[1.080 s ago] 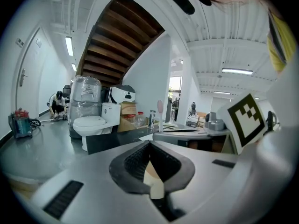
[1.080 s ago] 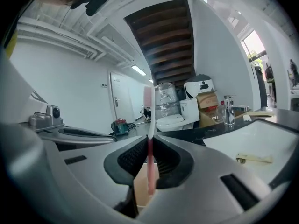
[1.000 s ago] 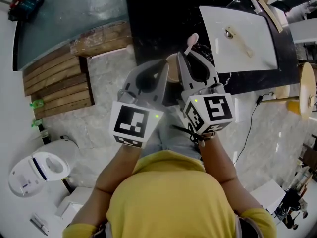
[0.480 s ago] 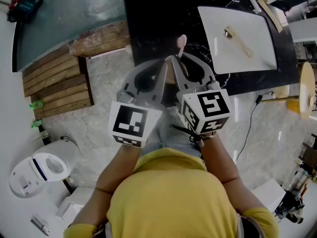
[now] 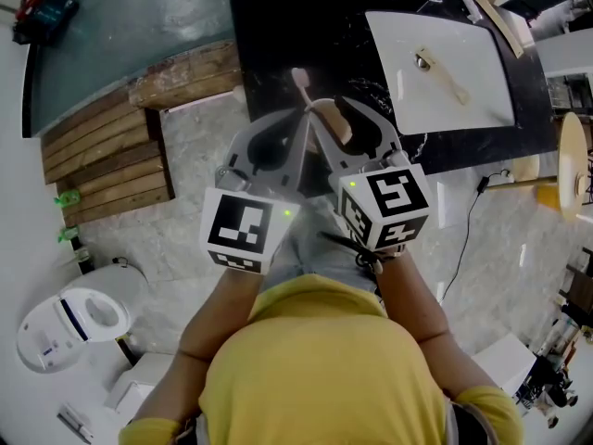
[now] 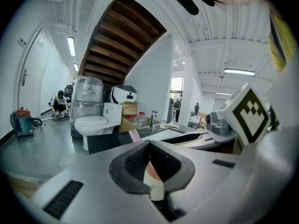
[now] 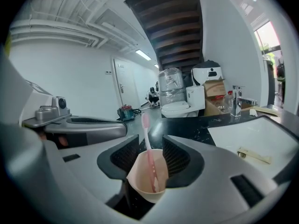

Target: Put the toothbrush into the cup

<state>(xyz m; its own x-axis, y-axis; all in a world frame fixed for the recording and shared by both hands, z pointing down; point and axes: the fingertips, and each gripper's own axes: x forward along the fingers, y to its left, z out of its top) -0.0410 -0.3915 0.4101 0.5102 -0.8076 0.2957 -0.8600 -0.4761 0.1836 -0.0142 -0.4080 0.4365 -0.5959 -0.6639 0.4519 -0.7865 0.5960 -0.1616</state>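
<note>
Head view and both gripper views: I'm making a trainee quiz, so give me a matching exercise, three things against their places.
1 toothbrush
2 cup
3 white basin

A set in the black counter
B standing in the cup
C between the right gripper's jaws

Pairs: 1-B, 2-C, 3-A.
The right gripper's jaws have just been opening, not pressing the cup.

The pink toothbrush (image 7: pixel 148 141) stands head-up, leaning, in the beige cup (image 7: pixel 140 185), which sits between the right gripper's (image 7: pixel 150 138) just-opened jaws.

toothbrush (image 7: pixel 147 148) pink | cup (image 7: pixel 139 180) beige | counter (image 5: pixel 287 26) blk | basin (image 5: pixel 482 100) wht
</note>
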